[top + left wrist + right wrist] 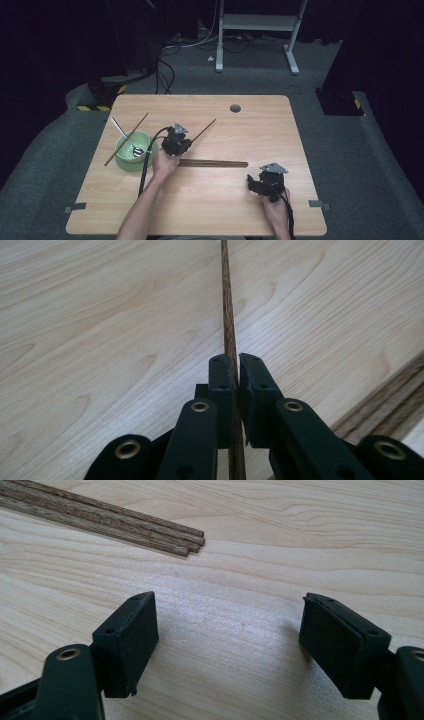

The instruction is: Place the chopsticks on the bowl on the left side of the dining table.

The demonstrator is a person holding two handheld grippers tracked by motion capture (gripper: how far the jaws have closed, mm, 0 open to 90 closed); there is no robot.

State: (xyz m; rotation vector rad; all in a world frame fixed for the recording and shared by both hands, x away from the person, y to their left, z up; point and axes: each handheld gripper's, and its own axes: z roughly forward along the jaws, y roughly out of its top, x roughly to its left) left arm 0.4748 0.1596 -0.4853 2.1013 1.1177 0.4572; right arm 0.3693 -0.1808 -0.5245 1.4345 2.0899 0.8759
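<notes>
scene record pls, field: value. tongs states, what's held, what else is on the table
left tongs: shut on a single chopstick, which runs out over the table
right tongs: open, nothing between the jaws, low over bare wood
chopstick bundle: lies flat mid-table, between the two hands
bowl: green, near the table's left edge
spoon: metal, resting in the bowl, handle up and left
second chopstick: leans across the bowl rim

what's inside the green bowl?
A metal spoon sits in the green bowl, handle sticking out up-left. One chopstick lies across its rim. The bowl's floor under the spoon head is covered; no other contents can be made out.
</notes>
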